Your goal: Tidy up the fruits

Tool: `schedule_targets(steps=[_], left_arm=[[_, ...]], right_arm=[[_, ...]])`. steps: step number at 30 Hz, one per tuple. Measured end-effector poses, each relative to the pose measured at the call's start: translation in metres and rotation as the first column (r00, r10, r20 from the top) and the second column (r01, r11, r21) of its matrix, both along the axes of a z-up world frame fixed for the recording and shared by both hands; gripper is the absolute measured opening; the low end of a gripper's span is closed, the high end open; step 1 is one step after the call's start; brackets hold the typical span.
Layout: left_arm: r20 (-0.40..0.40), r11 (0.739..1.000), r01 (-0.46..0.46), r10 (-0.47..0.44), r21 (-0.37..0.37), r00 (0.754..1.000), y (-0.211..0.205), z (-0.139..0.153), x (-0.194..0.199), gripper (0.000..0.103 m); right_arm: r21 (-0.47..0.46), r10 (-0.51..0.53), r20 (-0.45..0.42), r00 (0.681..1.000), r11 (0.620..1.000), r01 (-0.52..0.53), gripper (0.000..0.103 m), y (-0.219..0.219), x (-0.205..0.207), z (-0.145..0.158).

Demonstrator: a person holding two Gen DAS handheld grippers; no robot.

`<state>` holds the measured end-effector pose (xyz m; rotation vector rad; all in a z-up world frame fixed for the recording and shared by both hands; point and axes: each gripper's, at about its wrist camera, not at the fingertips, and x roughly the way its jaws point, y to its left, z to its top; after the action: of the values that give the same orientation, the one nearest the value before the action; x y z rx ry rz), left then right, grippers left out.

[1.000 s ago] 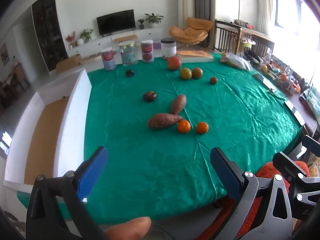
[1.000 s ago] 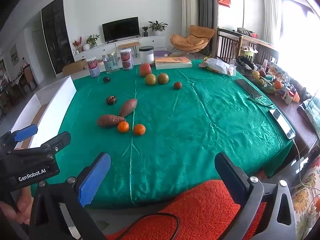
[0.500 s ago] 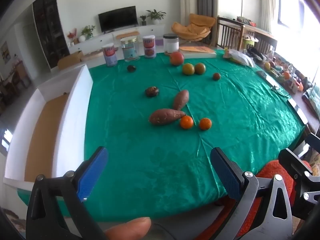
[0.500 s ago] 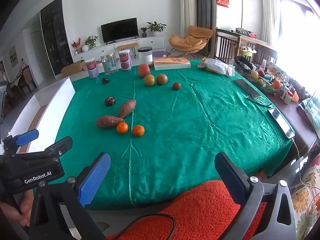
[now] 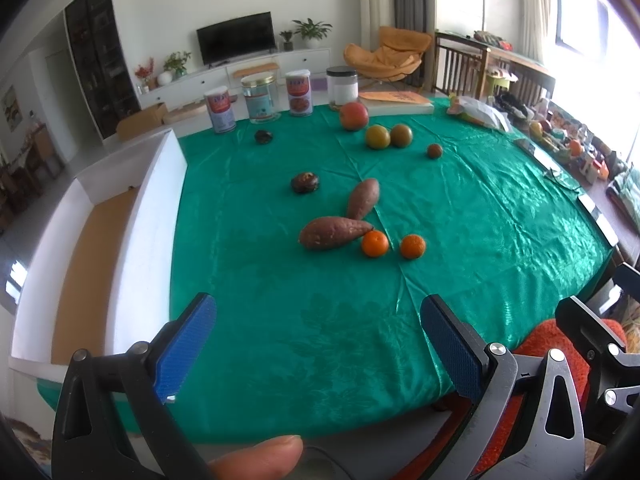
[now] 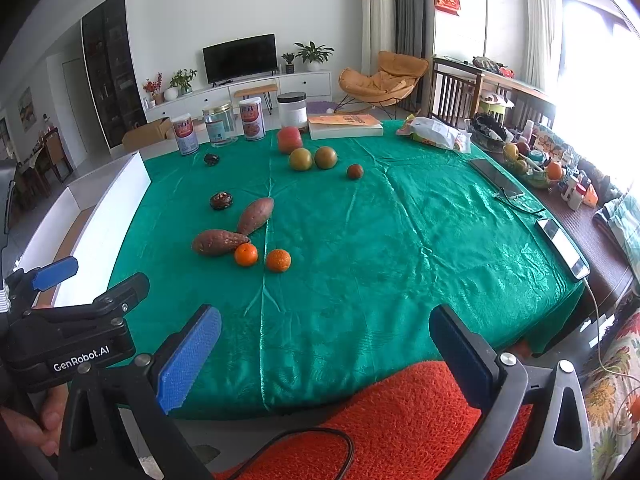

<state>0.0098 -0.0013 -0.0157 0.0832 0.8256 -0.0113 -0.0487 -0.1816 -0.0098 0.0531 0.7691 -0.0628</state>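
Fruit lies scattered on a green tablecloth (image 5: 460, 216). Two sweet potatoes (image 5: 334, 232) sit mid-table, with two small oranges (image 5: 375, 243) just in front of them. Further back are a red apple (image 5: 353, 115), two greenish round fruits (image 5: 377, 136), a small dark red fruit (image 5: 434, 151) and two dark brown fruits (image 5: 305, 182). My left gripper (image 5: 316, 344) is open and holds nothing, near the table's front edge. My right gripper (image 6: 324, 354) is also open and empty, above an orange cushion (image 6: 400, 420). All the fruit is well ahead of both.
A white box with a brown floor (image 5: 132, 216) stands along the table's left side. Several jars and tins (image 5: 260, 98) and a book (image 5: 396, 101) line the far edge. Phones and a cable (image 6: 560, 240) lie along the right, with cluttered shelves beyond.
Both grippers have shifted slightly forward over the table edge, so the fruit sits a little lower in view. Both stay open. No fruit has moved.
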Motion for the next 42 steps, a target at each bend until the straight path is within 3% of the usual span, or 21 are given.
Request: schedule_targets(steps=[42], left_arm=[[-0.008, 1.000, -0.002, 0.002, 0.029, 1.000, -0.0021, -0.0055, -0.0004, 0.102]], right_arm=[[-0.015, -0.008, 0.019, 1.000, 1.000, 0.008, 0.103, 0.0004, 0.0011, -0.0010]])
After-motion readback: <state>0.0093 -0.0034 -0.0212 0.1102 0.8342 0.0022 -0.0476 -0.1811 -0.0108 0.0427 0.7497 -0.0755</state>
